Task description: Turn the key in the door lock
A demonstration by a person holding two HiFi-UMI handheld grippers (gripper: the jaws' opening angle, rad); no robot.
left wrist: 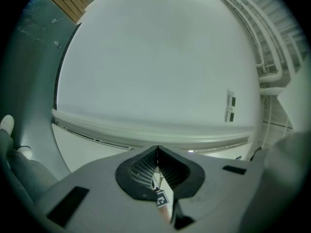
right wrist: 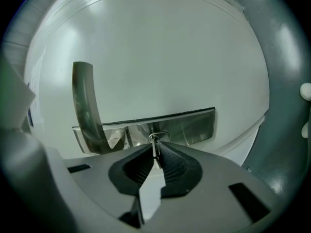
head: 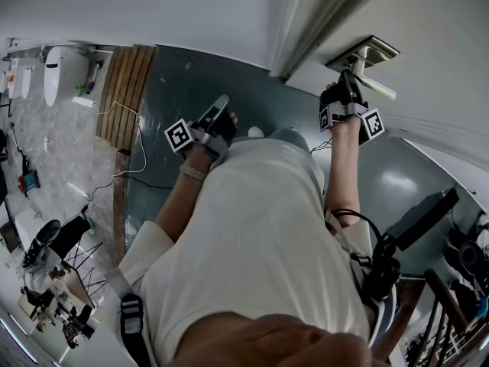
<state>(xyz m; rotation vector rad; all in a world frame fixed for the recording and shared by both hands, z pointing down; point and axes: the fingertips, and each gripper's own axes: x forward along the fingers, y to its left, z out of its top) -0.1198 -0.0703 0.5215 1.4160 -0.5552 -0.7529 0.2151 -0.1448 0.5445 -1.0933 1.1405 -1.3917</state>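
The silver lock plate [right wrist: 189,125] sits on the white door [right wrist: 160,57], and its lever handle [right wrist: 86,106] curves up at the left. A small metal key [right wrist: 155,144] sticks out of the keyhole in the plate. My right gripper [right wrist: 156,152] is shut on the key, its pads pinching the key's head. In the head view the right gripper [head: 348,82] is up against the lock plate [head: 368,50], just by the handle [head: 380,90]. My left gripper [head: 221,107] hangs away from the door over the grey floor, shut with nothing between its pads [left wrist: 146,168].
A door frame [head: 294,21] runs beside the lock. The grey floor [head: 176,90] meets a wooden strip [head: 126,82] with a loose cable [head: 137,144]. Tripods and gear [head: 53,243] stand at the lower left, and a stair railing [head: 447,312] at the lower right.
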